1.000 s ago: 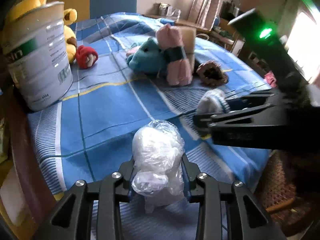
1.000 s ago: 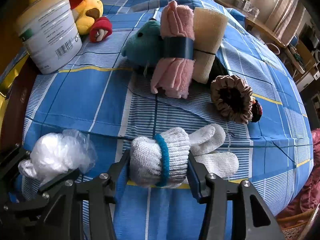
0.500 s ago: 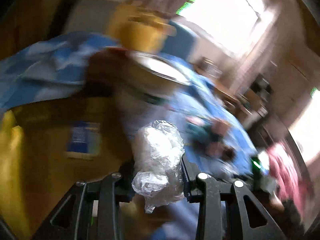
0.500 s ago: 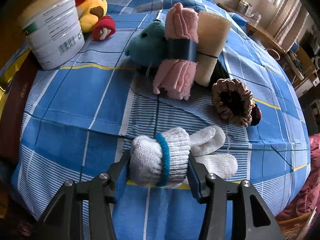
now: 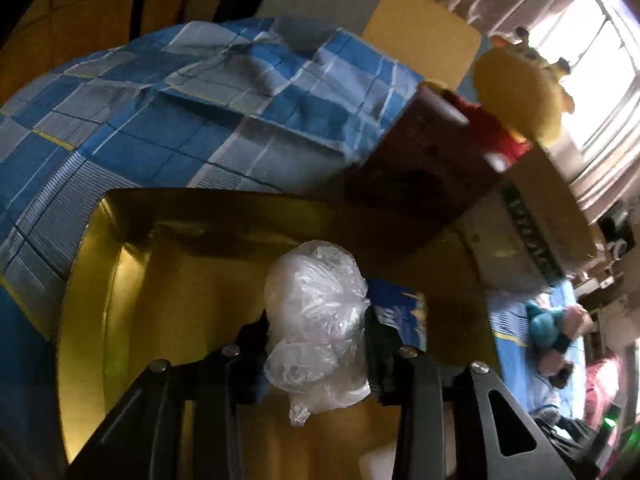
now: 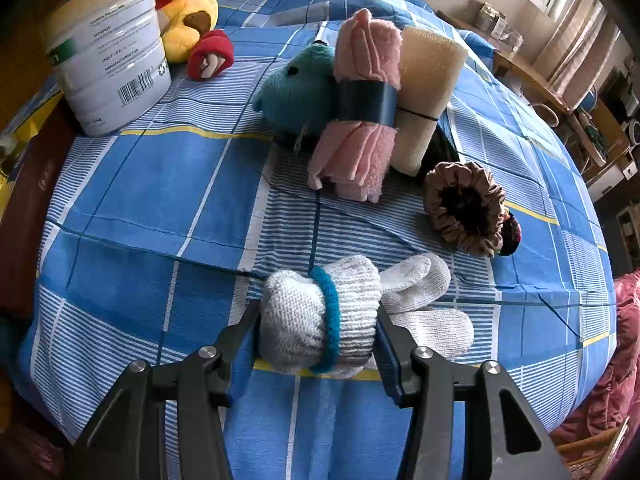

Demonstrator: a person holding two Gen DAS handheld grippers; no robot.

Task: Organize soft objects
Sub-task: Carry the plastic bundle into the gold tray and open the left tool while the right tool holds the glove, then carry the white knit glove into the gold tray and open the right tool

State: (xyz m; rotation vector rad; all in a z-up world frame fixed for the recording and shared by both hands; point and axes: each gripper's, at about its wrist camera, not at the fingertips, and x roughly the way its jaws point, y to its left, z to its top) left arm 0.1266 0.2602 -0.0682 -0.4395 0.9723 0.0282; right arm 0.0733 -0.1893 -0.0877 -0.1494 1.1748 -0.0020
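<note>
Since a second ago the left gripper (image 5: 316, 344) has carried its clear plastic bundle (image 5: 316, 320) away from the near edge of the bed and swung round; it now hangs over a yellow container (image 5: 168, 280) beside the bed, with the checked blue bedspread (image 5: 160, 120) draping down behind it. The bundle sits between the black fingers (image 5: 248, 344), which press against its sides while the jaws are just easing apart. A blue printed label (image 5: 394, 312) shows on the yellow surface just past the bundle. Off to the right of that view a yellow plush bear (image 5: 516, 88) and a tin (image 5: 540, 224) appear, tilted and blurred.

Nothing has shifted on the right side. The right gripper (image 6: 318, 332) is clamped on the rolled white knit glove (image 6: 316, 320), its fingers (image 6: 390, 344) squeezing the cuff end with the teal band. The glove lies near the front edge of the bedspread (image 6: 140, 184), its free fingertips trailing to the right.

Toward the middle of the bed lie a teal plush toy (image 6: 296, 88), a pink towel roll (image 6: 360, 112) with a dark band, and a cream sponge roll (image 6: 424, 92), all touching one another in a row. Just to their right, nearer the right edge, lies a brown scrunchie (image 6: 464, 208), with a darker one (image 6: 510, 236) touching it behind. At the far left corner stands the white tin (image 6: 108, 52), upright, with the yellow bear (image 6: 188, 8) behind it and a small red plush piece (image 6: 210, 54) just beside.
</note>
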